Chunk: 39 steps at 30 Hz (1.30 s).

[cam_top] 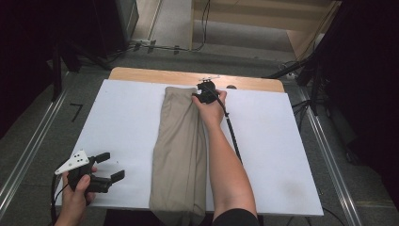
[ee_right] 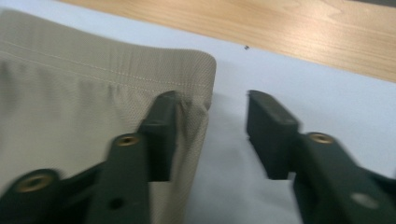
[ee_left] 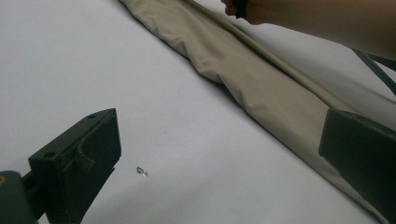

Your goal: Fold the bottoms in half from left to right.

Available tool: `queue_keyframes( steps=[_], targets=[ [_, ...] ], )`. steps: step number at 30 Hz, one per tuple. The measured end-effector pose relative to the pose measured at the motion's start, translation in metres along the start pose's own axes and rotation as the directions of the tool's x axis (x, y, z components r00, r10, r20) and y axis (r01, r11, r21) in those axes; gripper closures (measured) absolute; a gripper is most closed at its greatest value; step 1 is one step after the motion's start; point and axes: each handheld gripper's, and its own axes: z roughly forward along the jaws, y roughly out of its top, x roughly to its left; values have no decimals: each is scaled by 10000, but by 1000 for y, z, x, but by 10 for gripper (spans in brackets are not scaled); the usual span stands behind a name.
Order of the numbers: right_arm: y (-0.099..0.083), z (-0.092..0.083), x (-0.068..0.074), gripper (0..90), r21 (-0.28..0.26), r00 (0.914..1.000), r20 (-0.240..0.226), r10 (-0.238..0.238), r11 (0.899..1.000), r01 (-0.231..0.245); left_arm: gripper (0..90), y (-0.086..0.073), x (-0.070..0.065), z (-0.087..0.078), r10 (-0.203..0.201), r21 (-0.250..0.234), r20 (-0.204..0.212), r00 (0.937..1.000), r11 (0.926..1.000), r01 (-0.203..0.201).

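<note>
I saw the khaki trousers [cam_top: 181, 155] folded into one long strip down the middle of the white board [cam_top: 120, 122], their near end hanging over the board's front edge. My right gripper [cam_top: 203, 94] was at the far right corner of the trousers, beside the bare wooden table edge [cam_top: 141, 74] beyond the board. In the right gripper view [ee_right: 212, 130] its jaws stood apart: one lay on the hemmed corner of the cloth [ee_right: 93, 93], the other over bare board just beside that corner, with nothing pressed between them. My right forearm [cam_top: 226, 165] ran along the trousers' right side, touching the cloth.

My left gripper [cam_top: 106, 165] was held near the board's front left corner, well apart from the trousers, jaws wide and empty. The left gripper view showed bare board [ee_left: 93, 70] between them, with the trousers [ee_left: 261, 84] crossing beyond.
</note>
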Motion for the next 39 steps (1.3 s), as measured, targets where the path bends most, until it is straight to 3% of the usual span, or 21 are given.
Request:
queue_keyframes(
  steps=[2, 4, 8, 11, 14, 18, 23, 26, 30, 32, 33, 35, 37, 38, 39],
  targets=[
    [-2, -13, 1, 429, -182, 9997, -250, -17, 9998, 13, 0, 0, 0, -1, -50, -38, 29, 10000, 10000, 50],
    [-8, -31, 4, 425, -420, 9988, -239, -424, 9983, 414, 0, 1, 0, -2, -50, -104, -63, 10000, 9999, 49],
    [-25, -68, 10, 423, -805, 9932, -751, -886, 9933, 825, 0, 3, -6, -3, 293, -57, -321, 9991, 9995, -295],
    [-47, -102, 17, 457, -977, 9825, -1277, -1356, 9875, 1236, 0, 6, -13, -4, 352, -90, -292, 9990, 9993, -354],
    [-78, -135, 25, 519, -918, 9750, -1262, -1827, 9808, 1719, 0, 11, -22, -4, 427, -296, -158, 9990, 9986, -432],
    [-123, -173, 32, 589, -1040, 9565, -1755, -2330, 9705, 2174, 0, 11, -35, -2, 454, -323, 95, 9989, 9985, -450],
    [-174, -204, 40, 702, -1124, 9452, -2084, -2515, 9661, 2323, 0, 7, -57, 3, 613, -111, 370, 9974, 9981, -610],
    [-201, -214, 48, 750, -1009, 9295, -2371, -2825, 9588, 2657, 0, 4, -73, 5, 718, 26, 521, 9961, 9974, -720],
    [-234, -228, 61, 828, -993, 9063, -3083, -2891, 9573, 2716, 4, -1, -98, 9, 923, 234, 891, 9917, 9952, -948],
    [-245, -232, 68, 852, -921, 8941, -3256, -3074, 9515, 2936, 86, -3, -111, 14, 1047, 421, 815, 9912, 9932, -1084],
    [-251, -233, 74, 862, -856, 8816, -3476, -3192, 9471, 3092, 167, -4, -115, 17, 1089, 504, 813, 9907, 9923, -1132],
    [-259, -234, 82, 871, -785, 8666, -3679, -3372, 9399, 3324, 309, -5, -122, 26, 1182, 724, 981, 9881, 9894, -1255],
    [-268, -233, 90, 872, -539, 8595, -3745, -3479, 9335, 3544, 512, -8, -123, 35, 966, 1076, 1253, 9874, 9881, -1103],
    [-271, -233, 94, 872, -384, 8573, -3693, -3586, 9277, 3715, 618, -10, -121, 40, 824, 1407, 1429, 9863, 9847, -1027],
    [-275, -232, 96, 876, -389, 8557, -3486, -3825, 9181, 3945, 668, -13, -120, 43, 716, 1693, 1449, 9869, 9809, -960]
  ],
)
